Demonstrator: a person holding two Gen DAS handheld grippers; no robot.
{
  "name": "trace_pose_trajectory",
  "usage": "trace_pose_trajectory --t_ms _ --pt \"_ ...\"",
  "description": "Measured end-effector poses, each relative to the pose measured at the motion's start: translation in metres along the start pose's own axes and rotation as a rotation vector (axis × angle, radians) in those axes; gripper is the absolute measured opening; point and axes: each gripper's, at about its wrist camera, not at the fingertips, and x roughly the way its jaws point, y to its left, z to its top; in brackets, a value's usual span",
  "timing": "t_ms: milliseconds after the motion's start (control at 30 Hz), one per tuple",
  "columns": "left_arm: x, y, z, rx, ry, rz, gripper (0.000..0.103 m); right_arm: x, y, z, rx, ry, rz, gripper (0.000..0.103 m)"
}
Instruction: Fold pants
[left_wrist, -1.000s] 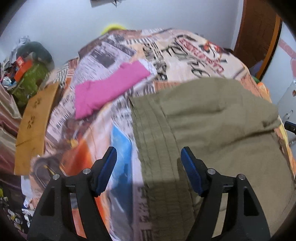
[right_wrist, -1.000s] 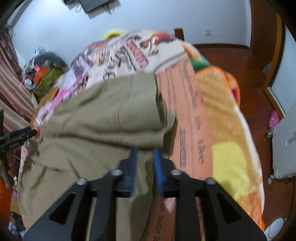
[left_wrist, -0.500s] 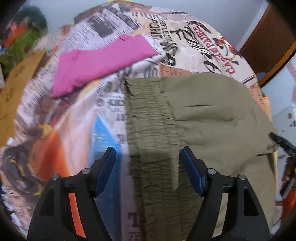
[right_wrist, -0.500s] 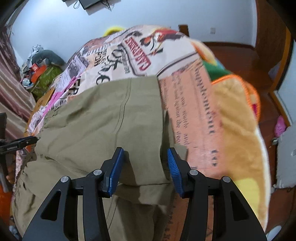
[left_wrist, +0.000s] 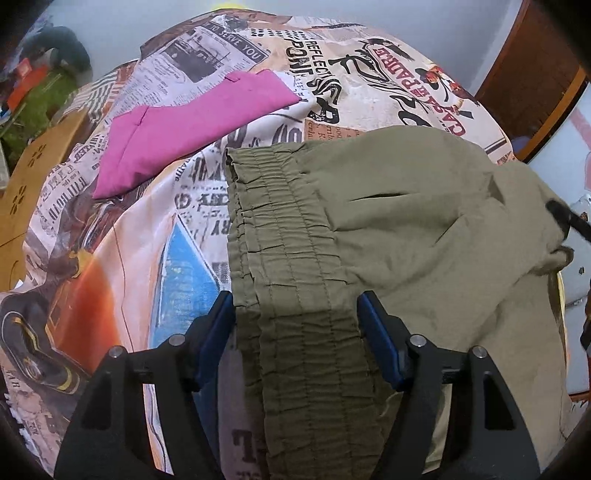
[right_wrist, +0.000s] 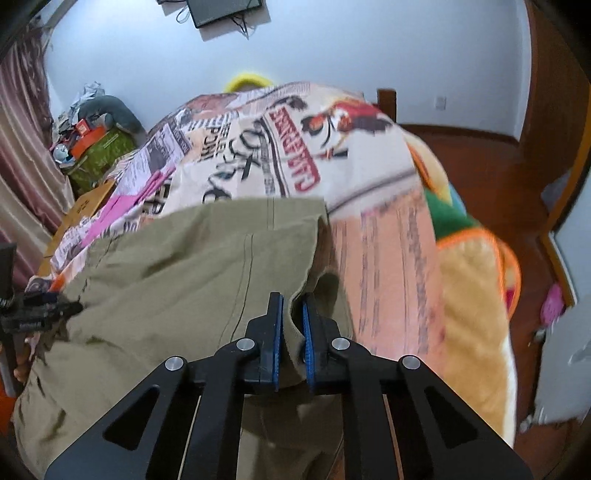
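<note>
Left wrist view looks over a bed (left_wrist: 369, 85) covered by a spread printed with newspaper pages, red lettering and orange and blue patches. On that spread lie the olive pants (left_wrist: 424, 236), the largest thing on it, filling the right half of the view; their gathered elastic waistband (left_wrist: 280, 236) runs from mid-frame down toward the camera, and a slit pocket opening shows just to its right. In the right wrist view the same pants (right_wrist: 177, 288) lie in two layers, the upper layer's edge crossing the middle of the frame and a stitched seam running down it. A folded pink garment (left_wrist: 192, 125) rests on the spread up and left of the waistband, apart from it. A light wooden board (left_wrist: 33, 177) stands along the bed's left edge.

The left gripper (left_wrist: 295, 317) has its jaws set wide, one blue pad on each side of the waistband, which passes between them. The right gripper (right_wrist: 292, 314) has its jaws drawn narrow on a fold at the pants' right edge, with cloth pinched between the blue pads.
</note>
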Motion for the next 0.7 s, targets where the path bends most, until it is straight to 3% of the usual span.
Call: trace_pose_trajectory --t_ms 133,300,533,700 --pt "0.001 -0.002 -0.001 0.007 -0.011 0.012 0.070 0.022 -0.006 0.008 0.027 0.030 -0.021 0.005" --pt "0.002 0.001 -0.001 0.001 -0.013 0.005 0.072 0.057 0.000 -0.005 -0.029 0.147 -0.080 0.005" --pt "-0.012 0.000 0.004 0.015 -0.026 0.001 0.071 0.043 -0.004 0.005 -0.013 0.186 -0.077 0.008" --pt "-0.037 0.009 0.019 0.024 -0.098 0.033 0.071 0.017 -0.001 0.020 -0.045 0.129 -0.087 0.011"
